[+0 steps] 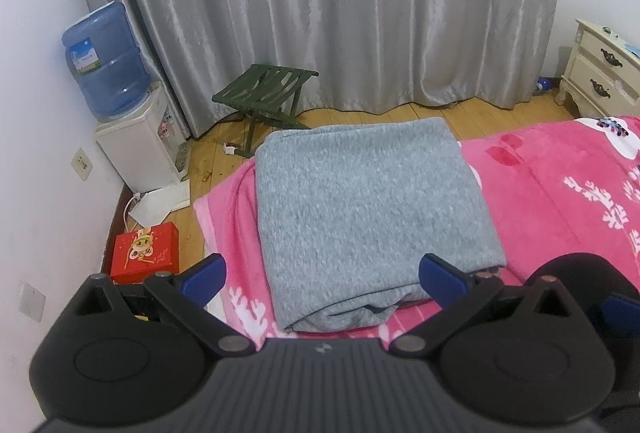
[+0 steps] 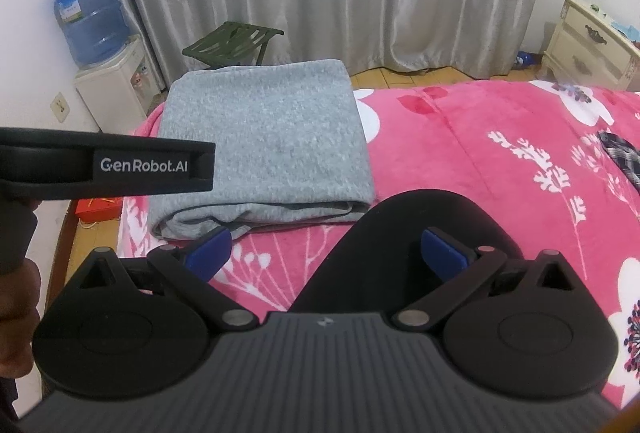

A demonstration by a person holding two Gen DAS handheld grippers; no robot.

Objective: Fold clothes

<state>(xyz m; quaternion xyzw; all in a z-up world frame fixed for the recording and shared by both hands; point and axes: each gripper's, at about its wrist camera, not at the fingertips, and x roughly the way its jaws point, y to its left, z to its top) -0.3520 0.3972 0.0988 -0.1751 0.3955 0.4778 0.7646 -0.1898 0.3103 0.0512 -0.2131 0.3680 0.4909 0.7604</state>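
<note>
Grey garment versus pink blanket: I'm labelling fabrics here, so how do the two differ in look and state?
The grey garment is plain heathered grey; the pink blanket carries white and red floral prints. The garment is folded into a compact layered rectangle, while the blanket lies spread across the bed. The garment rests on top of the blanket near its left corner. Both look soft, and neither is gripped: left gripper and right gripper are open.

A pink flowered blanket (image 1: pixel 560 193) covers the bed (folded grey garment (image 1: pixel 360 209) on its corner).

Blanket (image 2: pixel 460 153) right of garment (image 2: pixel 264 137) — unobstructed.
</note>
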